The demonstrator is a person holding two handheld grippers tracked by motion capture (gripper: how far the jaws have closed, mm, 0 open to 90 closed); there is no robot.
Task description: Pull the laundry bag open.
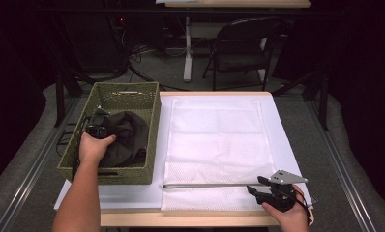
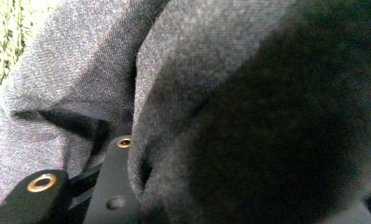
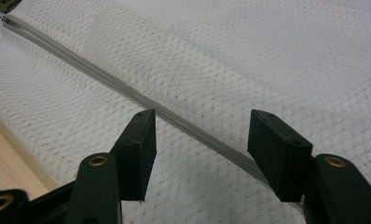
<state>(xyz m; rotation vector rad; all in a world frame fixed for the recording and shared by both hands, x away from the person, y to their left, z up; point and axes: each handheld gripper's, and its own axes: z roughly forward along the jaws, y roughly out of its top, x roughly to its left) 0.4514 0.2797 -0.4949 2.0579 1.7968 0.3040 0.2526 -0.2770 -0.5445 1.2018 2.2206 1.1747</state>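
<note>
A dark grey garment (image 1: pixel 130 130) lies bunched in a green woven basket (image 1: pixel 154 125) at the table's left. My left gripper (image 1: pixel 97 130) is pushed down into it. In the left gripper view a thick fold of the grey garment (image 2: pixel 249 116) bulges between the jaws against one black finger (image 2: pixel 116 186); the other finger is hidden under cloth. A white mesh bag (image 1: pixel 214 135) lies flat at the centre, its grey zipper (image 1: pixel 205 184) along the near edge. My right gripper (image 1: pixel 258 186) rests there, open, and the zipper (image 3: pixel 104 79) runs between the jaws of the right gripper (image 3: pixel 202 140).
The basket and the bag sit on a white sheet over a wooden table (image 1: pixel 181 220). A strip of wood shows at the front edge. A dark folding chair (image 1: pixel 244 46) and cables stand on the floor beyond the table.
</note>
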